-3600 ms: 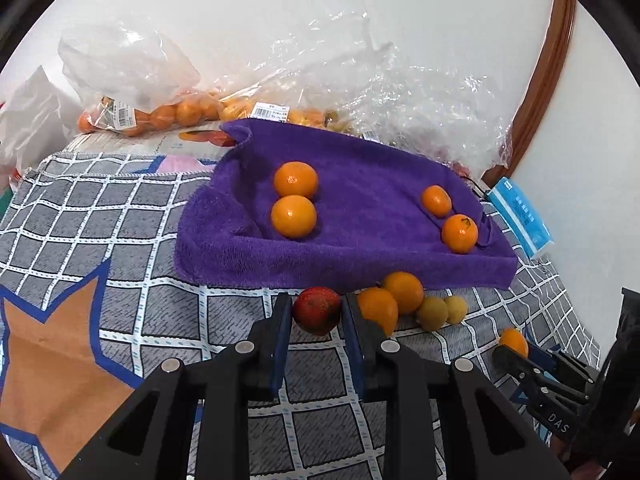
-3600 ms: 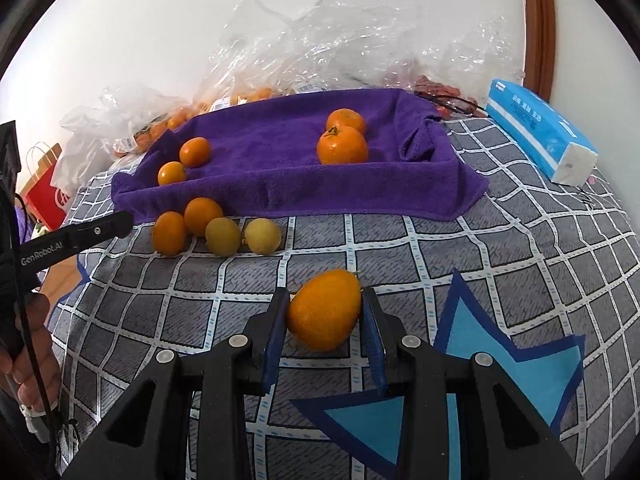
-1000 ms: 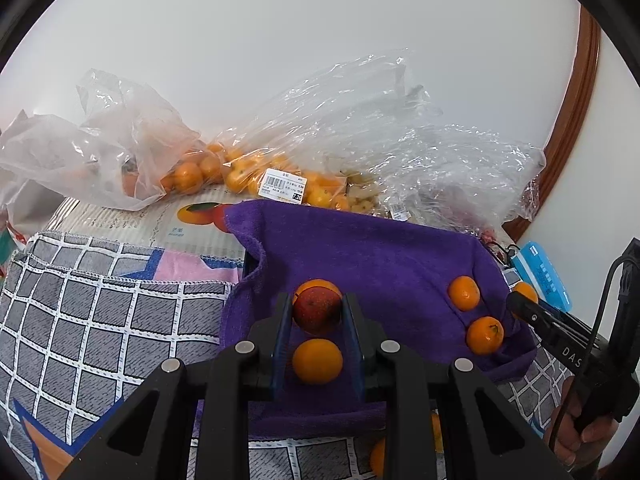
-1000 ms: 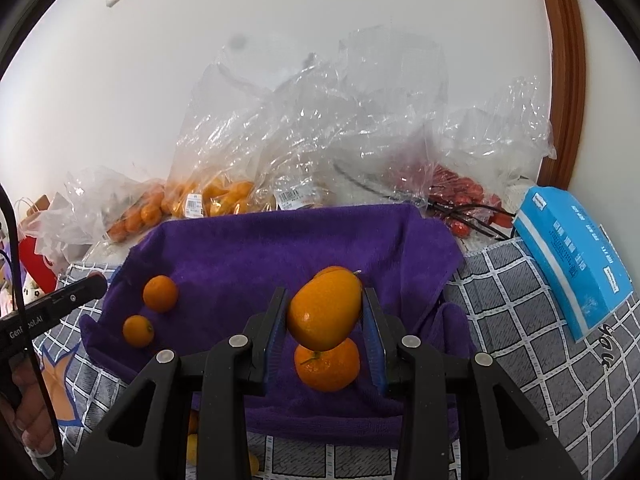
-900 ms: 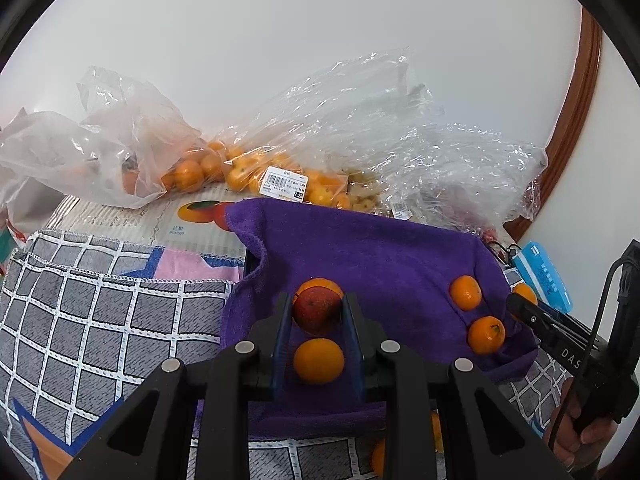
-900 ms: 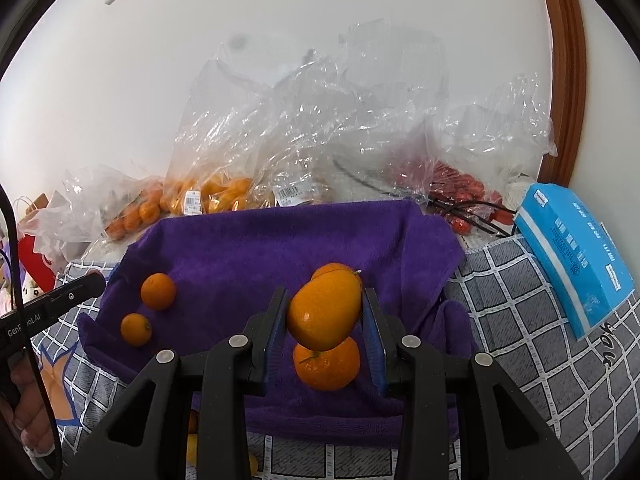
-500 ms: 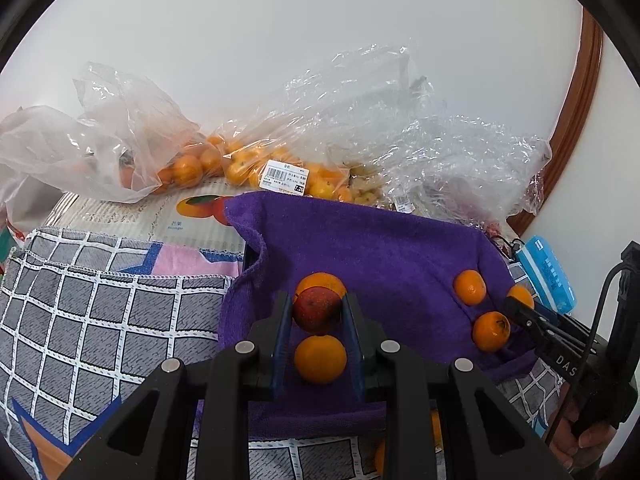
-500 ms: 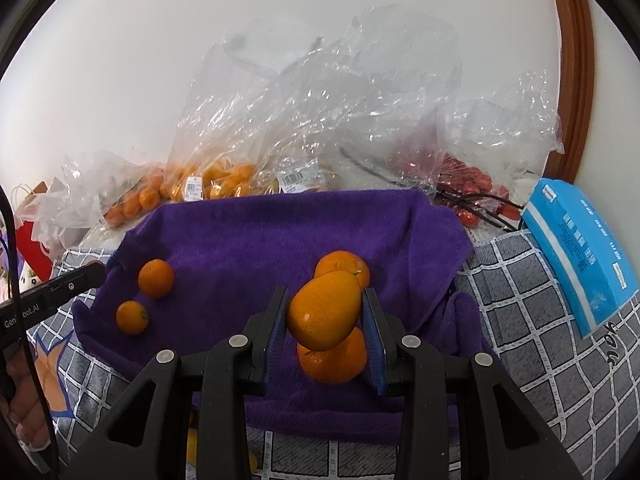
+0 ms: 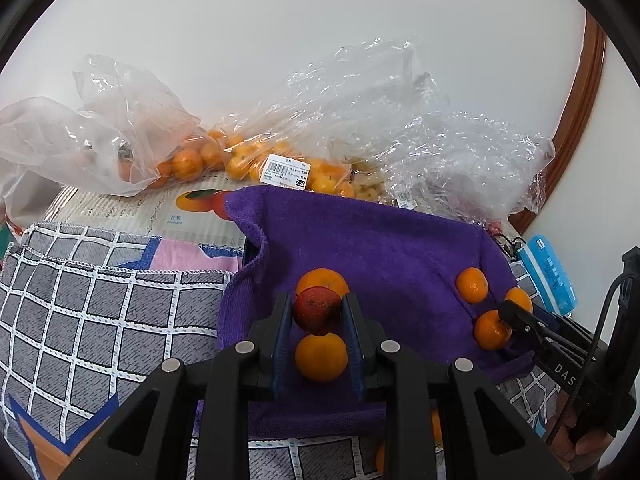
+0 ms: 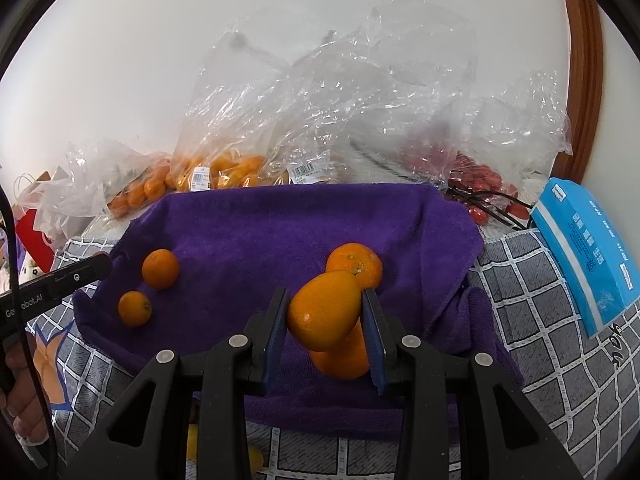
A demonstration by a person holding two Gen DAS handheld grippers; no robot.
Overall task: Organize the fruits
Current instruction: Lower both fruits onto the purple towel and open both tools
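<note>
My left gripper [image 9: 316, 312] is shut on a small dark red fruit [image 9: 317, 311], held over the left part of a purple towel [image 9: 392, 248]. Two oranges lie below it on the towel, one behind [image 9: 322, 278] and one in front [image 9: 321, 356]. My right gripper [image 10: 325, 314] is shut on an oval orange fruit [image 10: 323, 311], held over the towel's [image 10: 280, 236] right part, above two oranges [image 10: 354, 264]. Two smaller oranges [image 10: 160, 269] lie on the towel's left side. The right gripper's tip [image 9: 516, 316] shows in the left wrist view near two oranges [image 9: 472, 285].
Clear plastic bags of oranges [image 9: 192, 160] and red fruit [image 10: 476, 180] stand behind the towel against the wall. A blue tissue pack [image 10: 580, 248] lies at the right. A grey checked cloth [image 9: 100, 312] covers the surface. Small yellow fruits [image 10: 192, 440] lie in front of the towel.
Both grippers kept their fruits and stayed over the towel. The right gripper edged forward, so the oranges below it sit closer under its jaws.
</note>
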